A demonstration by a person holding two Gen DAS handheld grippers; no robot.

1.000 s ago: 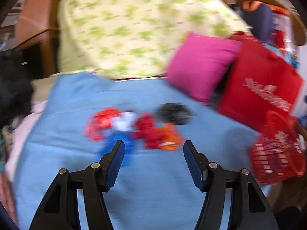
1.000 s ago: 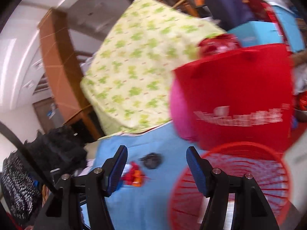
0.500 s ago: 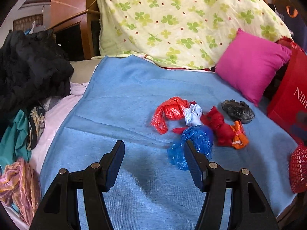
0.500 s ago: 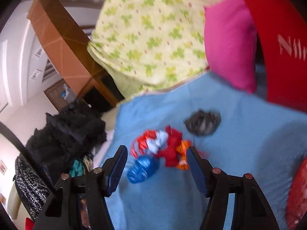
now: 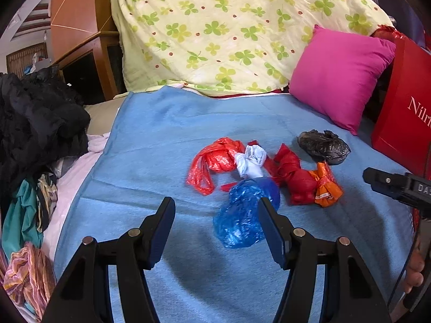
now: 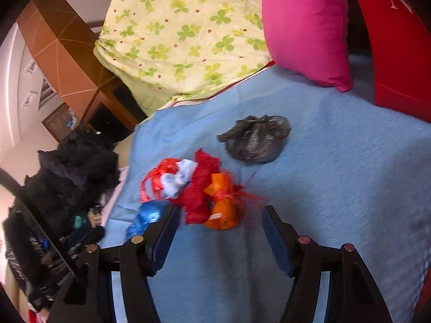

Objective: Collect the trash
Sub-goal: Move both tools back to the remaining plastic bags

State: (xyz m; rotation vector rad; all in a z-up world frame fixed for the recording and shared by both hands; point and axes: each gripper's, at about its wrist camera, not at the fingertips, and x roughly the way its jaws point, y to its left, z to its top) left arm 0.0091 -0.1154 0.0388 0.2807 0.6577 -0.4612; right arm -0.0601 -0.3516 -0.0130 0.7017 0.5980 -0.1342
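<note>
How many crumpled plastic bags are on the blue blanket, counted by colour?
Red bags: 2, a light one and a darker knotted one
Blue bag: 1
White bag: 1
Orange bag: 1
Black bag: 1
Total: 6 bags lying on the blue blanket

The red bag (image 5: pixel 404 123) carries white lettering cut by the frame edge, reading "Nilri" in the left wrist view. On the black claw body (image 5: pixel 398 188) at right, white letters "DAS" show, the rest cut off.
</note>
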